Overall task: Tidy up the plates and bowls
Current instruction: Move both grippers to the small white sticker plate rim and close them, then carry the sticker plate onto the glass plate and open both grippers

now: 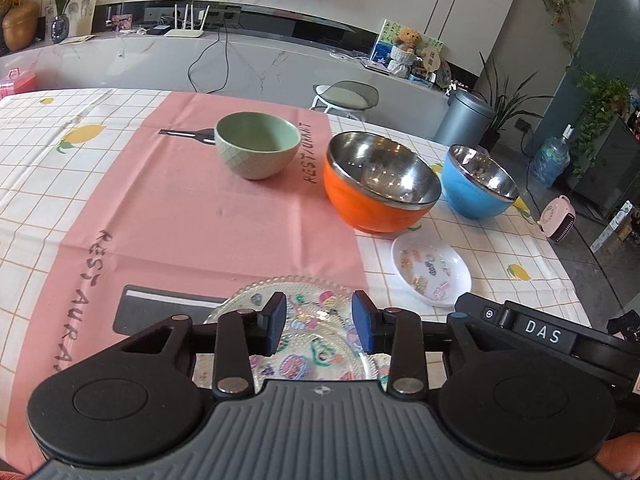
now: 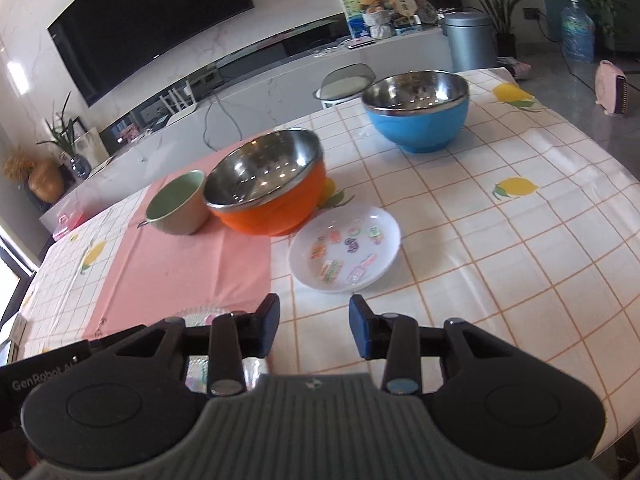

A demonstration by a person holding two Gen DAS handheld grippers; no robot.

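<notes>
A clear glass plate [image 1: 304, 320] with coloured fruit prints lies on the pink placemat [image 1: 192, 216] at the near edge. Above it hangs my left gripper [image 1: 319, 326], open, its pads apart from the plate. A small white plate [image 2: 344, 254] with stickers lies ahead of my right gripper [image 2: 314, 326], which is open with nothing between its fingers. Farther back stand a green ceramic bowl [image 1: 257, 151], an orange steel-lined bowl [image 1: 380, 186] and a blue steel-lined bowl [image 1: 478, 182]. The glass plate's rim [image 2: 200, 314] peeks out left of the right gripper. The white plate [image 1: 432, 270] lies right of the left gripper.
The table wears a checked cloth with lemon prints [image 2: 516, 188]. Its right edge [image 2: 624, 184] drops to the floor. A stool [image 1: 346, 96] and a metal bin [image 1: 464, 116] stand beyond the far edge, a pink heater [image 2: 612, 88] on the floor.
</notes>
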